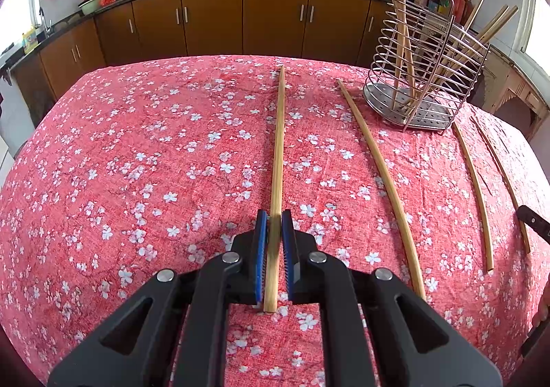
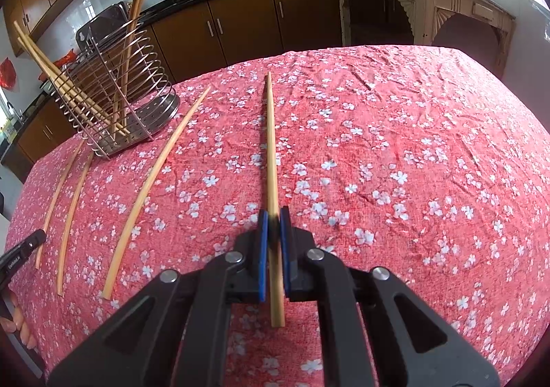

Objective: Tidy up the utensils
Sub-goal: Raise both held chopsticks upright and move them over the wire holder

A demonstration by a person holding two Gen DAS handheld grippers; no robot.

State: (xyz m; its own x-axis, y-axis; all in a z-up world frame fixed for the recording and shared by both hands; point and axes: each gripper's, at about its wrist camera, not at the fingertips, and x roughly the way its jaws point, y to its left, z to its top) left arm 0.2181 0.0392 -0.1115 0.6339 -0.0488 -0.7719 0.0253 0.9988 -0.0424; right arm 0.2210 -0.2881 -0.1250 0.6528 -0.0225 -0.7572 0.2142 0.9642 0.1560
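Left gripper (image 1: 275, 218): jaws clamped on a chopstick (image 1: 277, 153), gripped near its butt end. A short stub sticks out behind the blue pads (image 1: 262, 242); the long part runs forward over the red floral cloth (image 1: 137, 163) on the worktop.

Right gripper (image 2: 274, 215): jaws clamped on a second chopstick (image 2: 271, 153) the same way, near the butt, stub behind, shaft pointing ahead over the cloth. Can't tell if either far tip touches the cloth.

Loose chopsticks lying flat on the cloth: one (image 1: 378, 160) just right of the left-held one, two more (image 1: 476, 194) further right, near the other gripper.

Wire utensil holder (image 1: 426, 74) stands upright at the far side of the worktop. Several chopsticks (image 1: 398, 25) lean inside it across its compartments.
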